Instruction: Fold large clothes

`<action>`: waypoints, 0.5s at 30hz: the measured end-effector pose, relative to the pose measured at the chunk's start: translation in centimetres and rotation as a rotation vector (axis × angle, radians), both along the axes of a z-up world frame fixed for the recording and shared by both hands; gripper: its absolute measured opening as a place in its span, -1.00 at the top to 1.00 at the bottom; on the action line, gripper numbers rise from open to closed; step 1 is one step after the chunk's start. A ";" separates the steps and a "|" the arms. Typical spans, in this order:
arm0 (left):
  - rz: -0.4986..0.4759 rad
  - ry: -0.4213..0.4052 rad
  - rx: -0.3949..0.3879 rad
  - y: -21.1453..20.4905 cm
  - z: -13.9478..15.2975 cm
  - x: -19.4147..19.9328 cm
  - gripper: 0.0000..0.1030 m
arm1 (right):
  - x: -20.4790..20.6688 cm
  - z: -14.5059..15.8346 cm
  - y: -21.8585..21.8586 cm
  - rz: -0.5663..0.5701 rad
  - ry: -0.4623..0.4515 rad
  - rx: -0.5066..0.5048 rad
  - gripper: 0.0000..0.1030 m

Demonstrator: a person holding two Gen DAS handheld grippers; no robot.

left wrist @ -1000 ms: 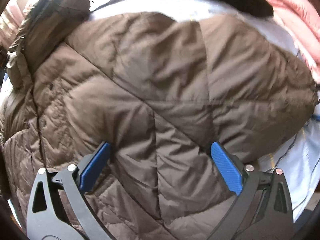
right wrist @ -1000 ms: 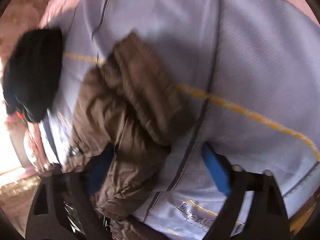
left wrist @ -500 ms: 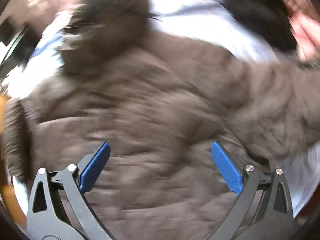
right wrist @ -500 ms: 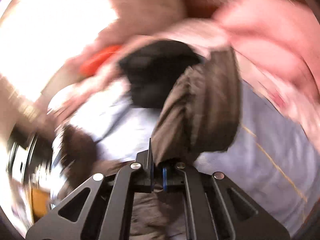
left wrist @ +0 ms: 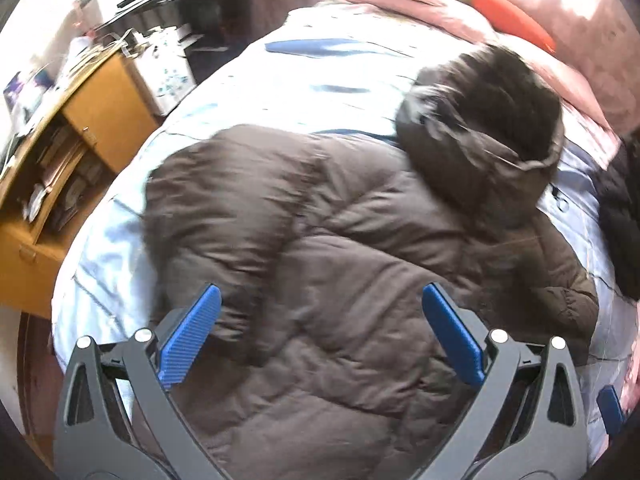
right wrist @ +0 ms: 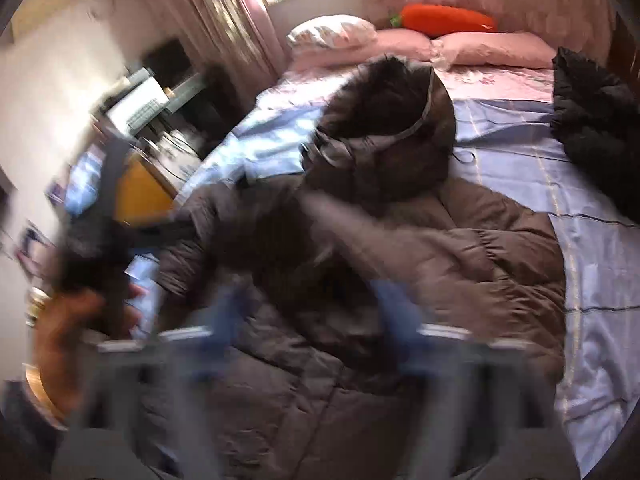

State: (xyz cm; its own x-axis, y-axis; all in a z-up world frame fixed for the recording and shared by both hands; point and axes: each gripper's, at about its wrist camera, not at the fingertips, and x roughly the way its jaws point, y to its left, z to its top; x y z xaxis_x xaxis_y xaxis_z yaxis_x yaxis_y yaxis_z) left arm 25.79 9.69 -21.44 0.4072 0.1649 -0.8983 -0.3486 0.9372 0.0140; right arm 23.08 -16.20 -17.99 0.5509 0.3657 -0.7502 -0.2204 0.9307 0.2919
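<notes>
Hovering over the brown puffer jacket [left wrist: 340, 280], the left gripper [left wrist: 320, 328] had jaws spread wide, empty. Right gripper [right wrist: 308, 320] was motion-blurred; jaws looked parted, nothing pinched. Jacket lay flat on the blue bedsheet [right wrist: 592, 264], hood [right wrist: 384, 128] toward the pink pillows [right wrist: 492, 48]. Black garment [right wrist: 592, 120] sat beside it; carrot plush [right wrist: 444, 20] farthest; wooden shelf [left wrist: 64, 152] stood left.

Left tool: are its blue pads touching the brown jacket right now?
Cannot tell. In the left wrist view the left tool is wide open over the brown jacket, fabric between its pads, but that view cannot show whether they rest on it.
</notes>
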 end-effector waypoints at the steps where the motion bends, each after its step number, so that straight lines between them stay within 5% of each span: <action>1: 0.012 -0.003 -0.006 0.8 0.1 -0.4 -0.96 | -0.3 -0.1 0.1 0.010 -0.024 0.004 -0.89; 4: 0.010 0.003 -0.032 1.7 -0.1 -0.8 -0.96 | -1.1 -1.1 -2.0 0.080 0.000 0.019 -0.89; 6: -0.018 0.013 -0.047 1.0 -0.9 -0.8 -0.96 | -2.5 -1.5 -4.8 -0.004 0.000 0.078 -0.89; 7: -0.052 0.027 -0.055 0.0 -1.6 -0.6 -0.96 | -2.6 -2.5 -6.2 -0.076 0.031 0.106 -0.81; 10: -0.185 0.086 -0.101 -3.9 -4.3 0.0 -0.96 | -2.6 -6.6 -10.1 -0.249 0.179 0.153 -0.13; 15: -0.328 0.212 -0.060 -9.4 -8.5 0.1 -0.96 | -0.9 -13.9 -15.0 -0.414 0.389 0.130 0.05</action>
State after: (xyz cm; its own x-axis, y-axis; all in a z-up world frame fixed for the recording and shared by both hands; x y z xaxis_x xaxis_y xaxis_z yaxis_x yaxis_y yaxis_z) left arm 25.84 0.29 -29.92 0.2338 0.0013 -0.9723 -0.0255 0.9997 -0.0048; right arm 22.16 -31.21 -31.92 0.3605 0.2810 -0.8895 0.3002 0.8679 0.3958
